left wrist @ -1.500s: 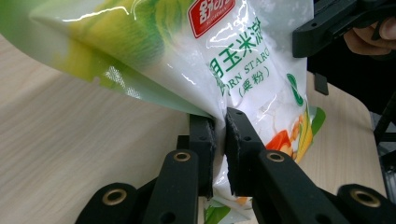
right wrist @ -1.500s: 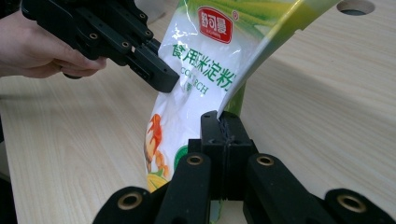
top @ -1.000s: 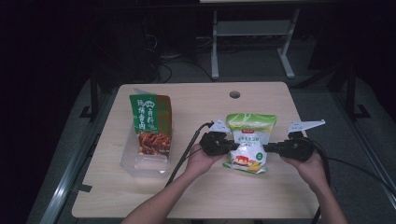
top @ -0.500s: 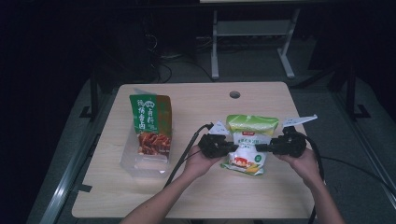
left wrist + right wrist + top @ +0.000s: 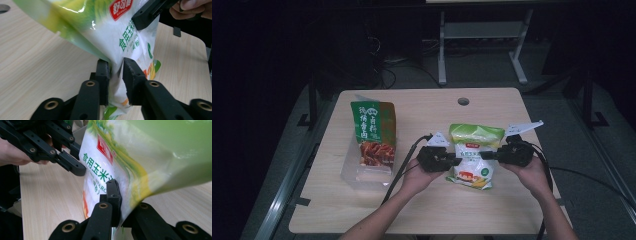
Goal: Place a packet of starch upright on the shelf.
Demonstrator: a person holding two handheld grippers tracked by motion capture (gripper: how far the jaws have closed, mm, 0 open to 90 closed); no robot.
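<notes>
my left hand-held gripper [image 5: 455, 161], just loosening, and right hand-held gripper [image 5: 486, 155], clamped, grip the corn starch bag [image 5: 474, 157] above the surface [image 5: 422, 210].

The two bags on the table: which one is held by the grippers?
The white and green bag, right of the other. Both grippers pinch its edges, left and right. The dark green bag lies on a clear box, untouched.
</notes>
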